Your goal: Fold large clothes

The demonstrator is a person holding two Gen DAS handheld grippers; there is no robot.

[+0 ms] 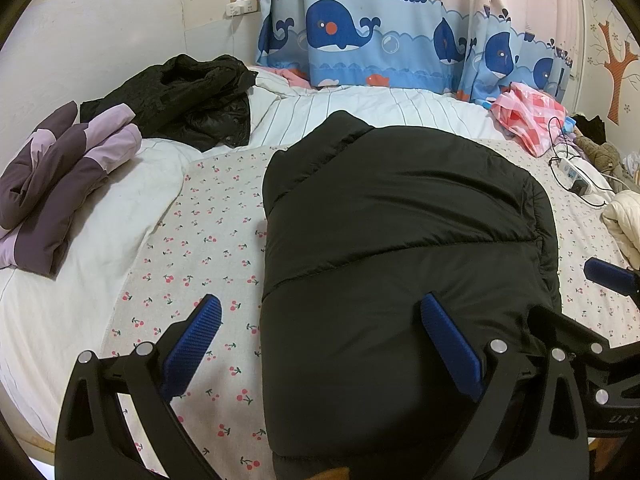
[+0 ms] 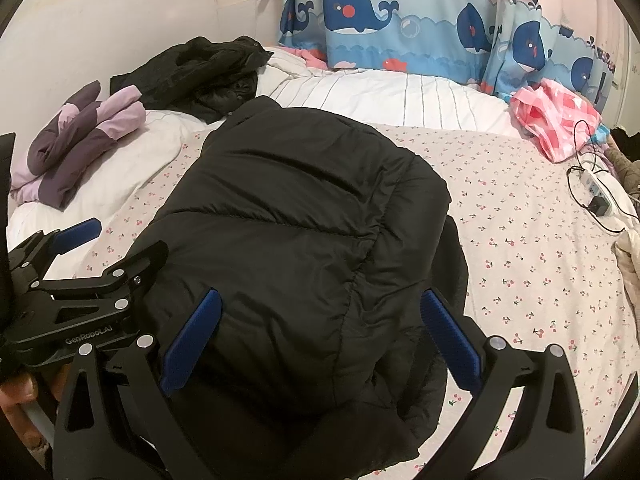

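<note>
A black puffer jacket (image 1: 400, 240) (image 2: 304, 216) lies folded lengthwise on the cherry-print sheet (image 1: 208, 240) (image 2: 520, 240), collar end toward the curtain. My left gripper (image 1: 320, 320) hovers open over the jacket's near left edge, one blue pad (image 1: 196, 340) above the sheet, the other (image 1: 448, 340) above the jacket. My right gripper (image 2: 320, 316) is open over the jacket's near end, with nothing between its pads. The left gripper (image 2: 76, 236) shows at the left edge of the right wrist view; a right finger (image 1: 608, 276) shows in the left wrist view.
A crumpled black coat (image 1: 184, 96) and a folded purple jacket (image 1: 60, 176) lie at the far left on white bedding. A pink checked cloth (image 1: 532, 116), a power strip with cables (image 1: 576, 176) and a cream garment (image 1: 624, 220) sit at the right. Whale curtains (image 1: 380, 36) hang behind.
</note>
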